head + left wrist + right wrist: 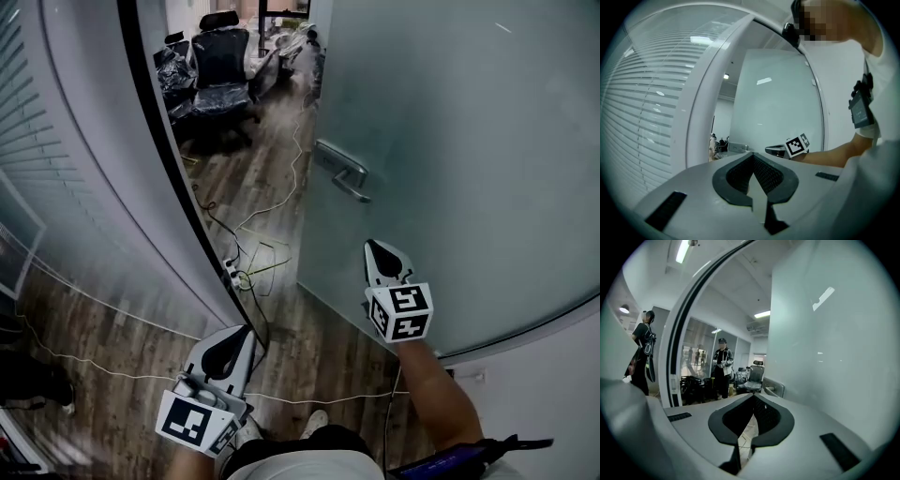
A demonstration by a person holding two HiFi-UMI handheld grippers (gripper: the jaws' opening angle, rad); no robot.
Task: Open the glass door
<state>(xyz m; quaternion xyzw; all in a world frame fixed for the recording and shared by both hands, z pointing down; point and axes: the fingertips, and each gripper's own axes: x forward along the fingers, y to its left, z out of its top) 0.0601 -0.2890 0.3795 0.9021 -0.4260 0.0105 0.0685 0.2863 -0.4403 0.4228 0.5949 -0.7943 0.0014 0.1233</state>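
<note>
White left gripper [249, 330] and right gripper [369, 244], each lined black between the jaws, with 1 black-and-white marker cube [401, 312]; white short-sleeved shirt [309, 467].

Glass door [469, 141] cut off top, right; frosted, hides what's behind. Distant person [723, 363] too small.

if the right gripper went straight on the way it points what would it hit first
Most likely the metal lever handle on the frosted glass door: the right gripper points at it with nothing between. Depth is unclear, so it may slip past into the open doorway.
</note>
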